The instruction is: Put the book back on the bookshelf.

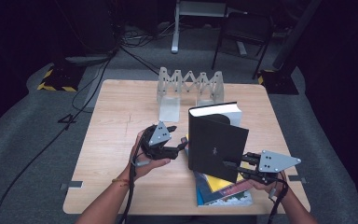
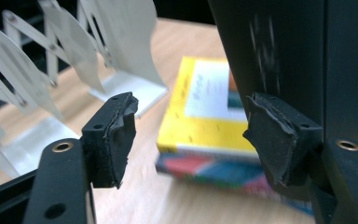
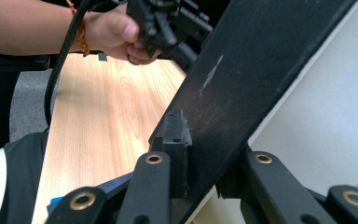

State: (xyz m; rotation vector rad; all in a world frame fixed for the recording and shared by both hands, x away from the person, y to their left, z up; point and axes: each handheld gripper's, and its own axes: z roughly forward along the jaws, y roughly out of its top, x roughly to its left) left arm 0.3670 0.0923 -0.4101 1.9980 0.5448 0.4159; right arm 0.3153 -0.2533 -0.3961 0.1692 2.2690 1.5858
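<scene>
High view: 1 black book upright – 2 flat books, 1 rack.

Bare table to the left and front-left offers open passage. The upright black book blocks the centre, the stacked books the ground beneath it, and the metal accordion book rack the far edge.

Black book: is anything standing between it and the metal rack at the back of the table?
Nothing visible does. The black book stands upright, gripped by the right gripper, and the bare table lies between it and the metal rack. The stacked books lie on its near side, away from that path.
</scene>
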